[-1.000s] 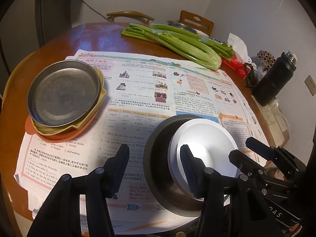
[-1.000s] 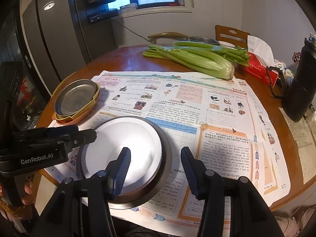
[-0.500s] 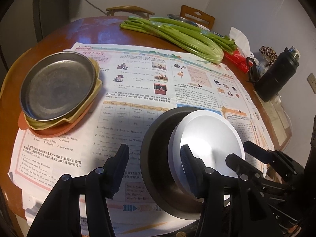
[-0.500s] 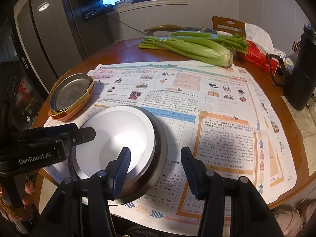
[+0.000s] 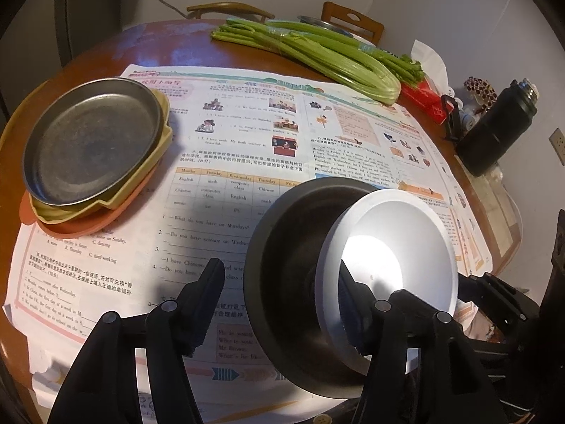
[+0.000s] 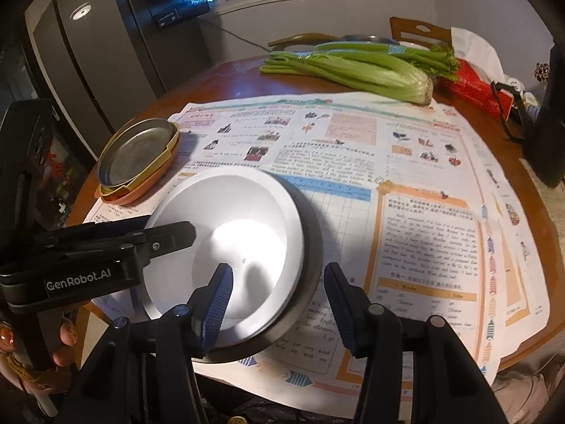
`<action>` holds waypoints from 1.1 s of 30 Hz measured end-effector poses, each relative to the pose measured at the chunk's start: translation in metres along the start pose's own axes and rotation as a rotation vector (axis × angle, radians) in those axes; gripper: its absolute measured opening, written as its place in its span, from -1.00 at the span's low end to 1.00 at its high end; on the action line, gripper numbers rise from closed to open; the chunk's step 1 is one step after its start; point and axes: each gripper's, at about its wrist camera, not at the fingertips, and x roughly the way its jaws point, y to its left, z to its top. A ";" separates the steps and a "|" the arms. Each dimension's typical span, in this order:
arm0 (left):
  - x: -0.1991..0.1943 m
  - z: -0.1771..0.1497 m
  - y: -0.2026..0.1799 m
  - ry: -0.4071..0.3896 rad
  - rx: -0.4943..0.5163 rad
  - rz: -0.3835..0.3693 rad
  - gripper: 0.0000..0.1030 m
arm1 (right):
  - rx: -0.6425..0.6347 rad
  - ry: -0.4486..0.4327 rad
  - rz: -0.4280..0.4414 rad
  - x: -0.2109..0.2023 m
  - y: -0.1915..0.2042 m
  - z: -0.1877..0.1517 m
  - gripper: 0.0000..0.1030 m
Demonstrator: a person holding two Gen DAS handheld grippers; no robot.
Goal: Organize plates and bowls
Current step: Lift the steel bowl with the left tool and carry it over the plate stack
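Observation:
A white bowl (image 5: 399,254) sits inside a dark metal bowl (image 5: 282,268) at the near edge of the newspaper; both show in the right wrist view, white bowl (image 6: 229,233) and dark rim (image 6: 312,258). My left gripper (image 5: 279,304) is open, its jaws straddling the near rims of both bowls. My right gripper (image 6: 279,296) is open, its jaws straddling the bowls' right rims. A metal plate (image 5: 91,141) tops a yellow and an orange plate at the far left, also seen in the right wrist view (image 6: 136,153).
Newspaper (image 6: 406,190) covers the round wooden table (image 5: 169,46). Celery (image 5: 317,56) lies at the back. A black flask (image 5: 494,130) and a red tissue box (image 6: 469,84) stand at the right. Chairs stand behind the table, a fridge (image 6: 88,70) to the left.
Both grippers have moved slightly closer over the stacked bowls, and the bowls sit larger in view. The jaws stay open.

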 end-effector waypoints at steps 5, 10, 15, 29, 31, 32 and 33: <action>0.005 -0.001 0.000 0.012 -0.003 -0.006 0.24 | 0.007 0.013 0.026 0.004 -0.001 -0.002 0.05; 0.010 -0.003 0.003 0.017 -0.025 -0.020 0.25 | 0.001 0.009 0.033 0.006 0.000 -0.002 0.05; 0.011 -0.004 0.004 0.010 -0.035 -0.035 0.24 | 0.017 0.008 0.052 0.008 -0.002 -0.001 0.06; 0.010 -0.008 -0.006 0.008 -0.018 -0.096 0.12 | 0.001 0.037 0.077 0.018 0.003 -0.005 0.09; 0.010 -0.008 -0.005 0.009 -0.021 -0.097 0.12 | -0.003 0.035 0.074 0.018 0.004 -0.005 0.11; 0.010 -0.008 -0.005 0.009 -0.020 -0.096 0.12 | -0.006 0.034 0.071 0.018 0.005 -0.005 0.11; 0.010 -0.008 -0.005 0.009 -0.019 -0.093 0.12 | -0.007 0.035 0.067 0.018 0.006 -0.005 0.11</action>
